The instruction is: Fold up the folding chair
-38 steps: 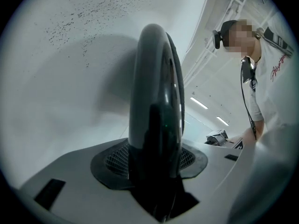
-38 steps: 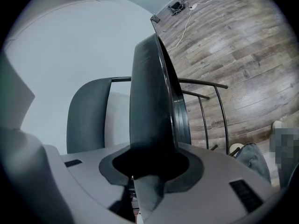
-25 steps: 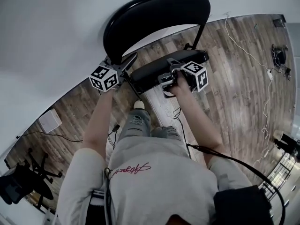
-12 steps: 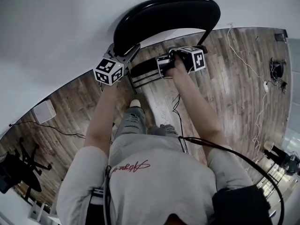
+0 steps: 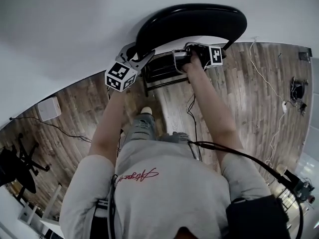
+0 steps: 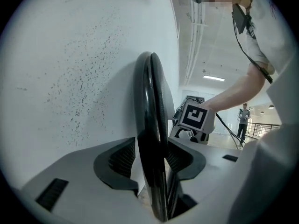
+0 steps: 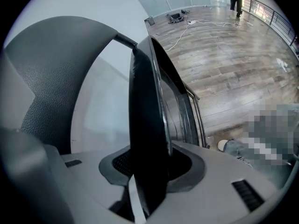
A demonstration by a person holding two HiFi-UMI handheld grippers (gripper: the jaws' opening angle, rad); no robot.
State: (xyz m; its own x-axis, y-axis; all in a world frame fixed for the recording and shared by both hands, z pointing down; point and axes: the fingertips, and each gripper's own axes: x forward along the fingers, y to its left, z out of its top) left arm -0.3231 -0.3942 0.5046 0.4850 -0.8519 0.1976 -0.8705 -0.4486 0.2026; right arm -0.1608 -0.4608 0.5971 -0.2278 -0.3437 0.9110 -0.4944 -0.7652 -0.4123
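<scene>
A black folding chair stands against the white wall. Its curved backrest [image 5: 192, 21] is at the top of the head view, with the seat [image 5: 162, 68] tipped up close under it. My left gripper [image 5: 141, 56] is shut on the backrest's left edge [image 6: 149, 115]. Its jaws have just been closing, and the pads [image 6: 122, 157] now press on that edge. My right gripper [image 5: 176, 59] is shut on the raised front edge of the seat [image 7: 145, 125], pointing steeply down. The right gripper's marker cube [image 6: 194, 118] shows beyond the backrest in the left gripper view. The backrest [image 7: 51, 78] looms at the left of the right gripper view.
The white wall [image 5: 65, 29] runs right behind the chair. Thin cables [image 5: 273, 83] trail over the wooden floor at the right, and a white box [image 5: 48, 108] lies at the left. An office chair base [image 5: 15, 168] is at the lower left. The person's shoe [image 5: 145, 111] is near the chair legs.
The right gripper has swung the seat's front edge up and toward the wall, bringing the seat near the backrest. The left gripper has risen a little and rolled on the backrest edge.
</scene>
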